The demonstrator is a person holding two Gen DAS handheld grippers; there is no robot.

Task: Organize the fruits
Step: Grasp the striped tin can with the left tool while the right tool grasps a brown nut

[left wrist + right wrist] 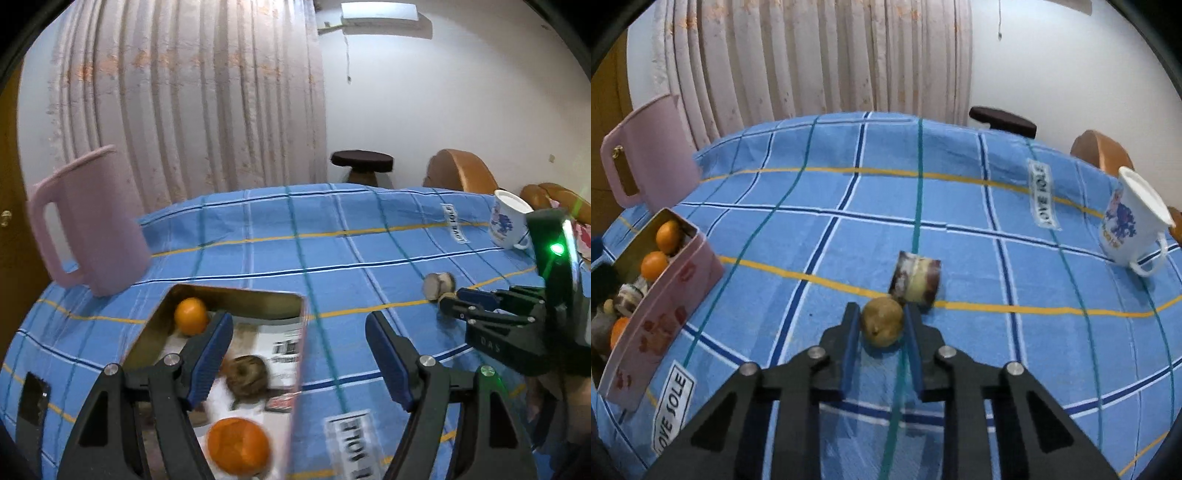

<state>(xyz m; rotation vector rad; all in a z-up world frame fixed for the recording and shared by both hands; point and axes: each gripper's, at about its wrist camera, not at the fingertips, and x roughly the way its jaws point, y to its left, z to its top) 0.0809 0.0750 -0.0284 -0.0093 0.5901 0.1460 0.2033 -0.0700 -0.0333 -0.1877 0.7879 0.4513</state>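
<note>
A pink box [295, 369] [676, 291] at the table's left holds oranges [238, 445] [191, 315] [654, 264] and a brown fruit [246, 376]. My left gripper [299, 354] is open and empty, above the box's right wall. My right gripper [881, 325] is shut on a small brown-yellow fruit [882, 321] low over the blue checked cloth [960, 229]. It also shows in the left wrist view [448, 301]. A short cylinder with a patterned wrap [916, 282] [437, 286] lies just beyond that fruit.
A pink jug [86, 225] [646, 155] stands at the far left behind the box. A white mug with a blue print [509, 221] [1134, 221] stands at the right edge. A stool [362, 164] and chairs stand beyond the table.
</note>
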